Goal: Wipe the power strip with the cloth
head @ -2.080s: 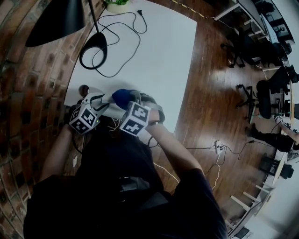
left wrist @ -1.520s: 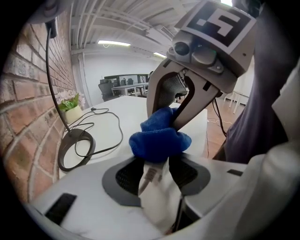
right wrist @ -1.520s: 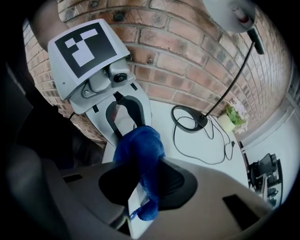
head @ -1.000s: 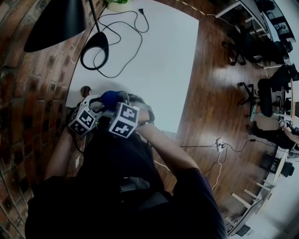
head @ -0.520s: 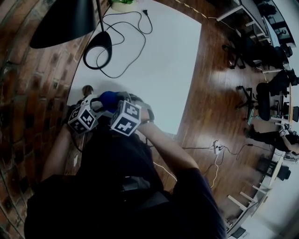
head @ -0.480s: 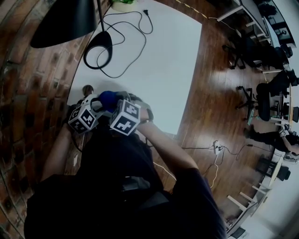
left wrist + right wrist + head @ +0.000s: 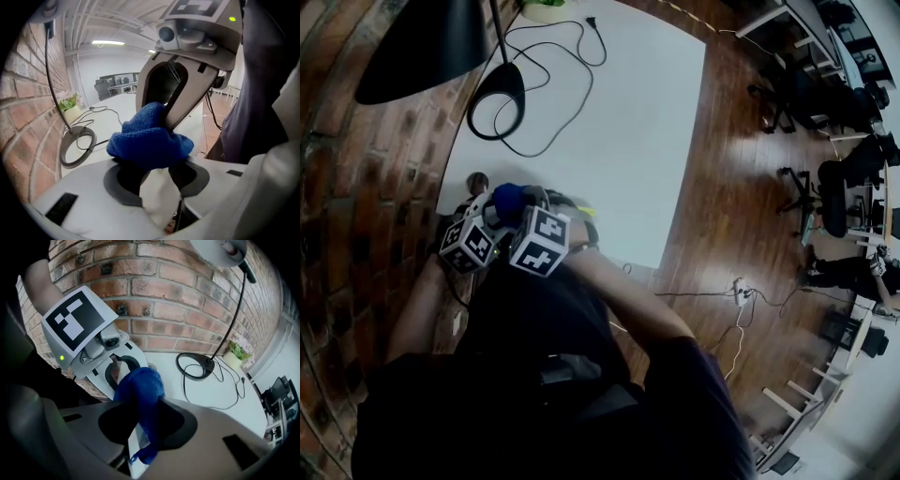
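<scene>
Power strip [image 7: 158, 199], white, is held just beyond the person's dark-clad body, at the near left corner of the white surface [image 7: 619, 141] and close to the brick wall [image 7: 356, 187] on the left. One end of the power strip is gripped between the jaws of the left tongs [image 7: 154, 178]. These jaws have just been closing and are kept partly apart by the strip, with the pads pressed on it.

A blue cloth [image 7: 138, 385] is bunched on the strip immediately beyond the left jaws, touching it. The cloth is clamped in the right tongs [image 7: 140, 425], whose jaws are drawn close together on the fabric. A tail of cloth hangs down between them. The two tongs are brought tip to tip, the right one angled in from the right, and both are pointed downward. A cube with black and white square markers is carried on each.

Farther along the surface, a black ring-shaped lamp base [image 7: 497, 101] is set near the wall, with its black shade [image 7: 417, 47] raised above on a thin stem. A black cable [image 7: 553, 66] is looped loosely beside the base. At the far end a small potted plant [image 7: 70, 108] is placed against the wall. To the right, a wooden floor [image 7: 722, 187] is seen.
</scene>
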Demonstrator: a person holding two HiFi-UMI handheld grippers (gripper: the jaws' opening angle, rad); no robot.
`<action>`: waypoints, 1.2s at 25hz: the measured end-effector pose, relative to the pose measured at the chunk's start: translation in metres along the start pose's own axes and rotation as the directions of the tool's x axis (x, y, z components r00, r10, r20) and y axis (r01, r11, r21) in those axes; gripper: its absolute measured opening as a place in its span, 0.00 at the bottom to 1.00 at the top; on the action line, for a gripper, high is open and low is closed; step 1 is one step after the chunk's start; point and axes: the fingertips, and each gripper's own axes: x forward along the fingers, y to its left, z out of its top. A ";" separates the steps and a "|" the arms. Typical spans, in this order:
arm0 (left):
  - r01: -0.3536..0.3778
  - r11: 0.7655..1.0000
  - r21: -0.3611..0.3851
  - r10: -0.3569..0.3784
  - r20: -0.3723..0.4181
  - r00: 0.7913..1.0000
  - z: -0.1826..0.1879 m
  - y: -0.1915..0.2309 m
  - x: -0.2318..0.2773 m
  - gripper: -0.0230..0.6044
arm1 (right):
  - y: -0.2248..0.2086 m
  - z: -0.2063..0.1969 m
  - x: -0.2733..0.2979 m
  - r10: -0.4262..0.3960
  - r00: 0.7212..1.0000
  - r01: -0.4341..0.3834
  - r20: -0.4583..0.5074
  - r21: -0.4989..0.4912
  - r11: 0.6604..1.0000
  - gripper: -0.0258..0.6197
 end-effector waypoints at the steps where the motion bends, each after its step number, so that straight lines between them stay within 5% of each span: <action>1: -0.002 1.000 0.006 0.002 -0.004 1.000 0.000 0.000 0.000 0.28 | -0.001 -0.001 -0.001 0.005 1.000 -0.005 0.007 0.011 1.000 0.18; 19: -0.002 1.000 -0.023 0.000 -0.070 0.998 -0.002 -0.006 0.012 0.30 | -0.015 -0.019 -0.021 -0.006 0.995 -0.012 0.104 0.172 0.985 0.19; 30: -0.022 0.999 -0.036 0.018 -0.093 0.996 -0.003 -0.007 0.013 0.31 | -0.029 -0.074 -0.050 -0.097 0.994 0.086 0.056 0.184 0.979 0.19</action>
